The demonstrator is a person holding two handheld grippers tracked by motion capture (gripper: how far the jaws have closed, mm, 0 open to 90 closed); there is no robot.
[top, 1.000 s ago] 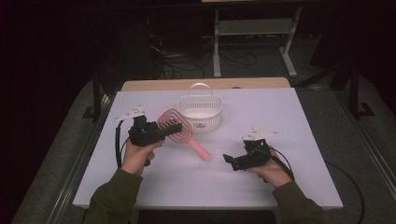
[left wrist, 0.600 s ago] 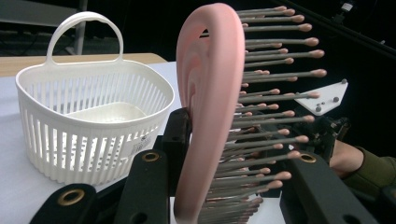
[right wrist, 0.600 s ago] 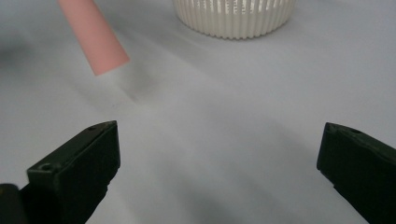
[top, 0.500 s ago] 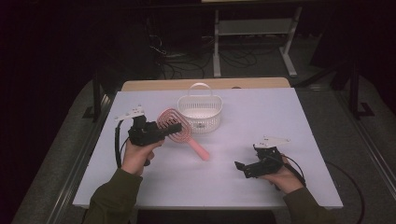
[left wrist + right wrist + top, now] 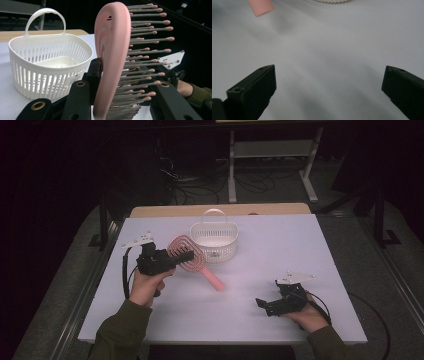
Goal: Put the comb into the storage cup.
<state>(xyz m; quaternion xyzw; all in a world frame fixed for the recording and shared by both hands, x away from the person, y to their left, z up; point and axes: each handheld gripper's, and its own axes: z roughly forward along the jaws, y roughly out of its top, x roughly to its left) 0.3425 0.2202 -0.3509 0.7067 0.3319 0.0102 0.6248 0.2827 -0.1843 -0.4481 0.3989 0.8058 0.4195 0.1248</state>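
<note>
In the high view the left gripper [image 5: 186,256] sits at the left of the white surface [image 5: 280,245], and its black body covers the near edge of the pink hairbrush [image 5: 192,259], so where the fingers meet the brush is hard to read from above. The left gripper view settles it: the fingers are clamped on the brush head, one finger [image 5: 93,75] pressed against the smooth pink back, the other [image 5: 172,102] on the bristle side, with the lower rows of bristles squeezed between them. The bottom of the head is cut off at the frame's lower edge, and the handle is out of that picture.

The brush is lifted at its head, just in front of the white slatted basket [image 5: 214,239], whose front wall the head partly overlaps from above. Its long axis runs diagonally: head up and to the left in the grip, handle slanting down and to the right toward the middle of the surface; whether the handle tip touches the surface cannot be told. The bristles point to the right in the left gripper view.

Farther right, well apart from brush and basket, the right gripper [image 5: 265,305] lies low near the front edge. In the right gripper view its fingers stand wide apart with nothing between them, bare surface ahead; the handle's pink end and the basket's base are cropped at the top edge.
</note>
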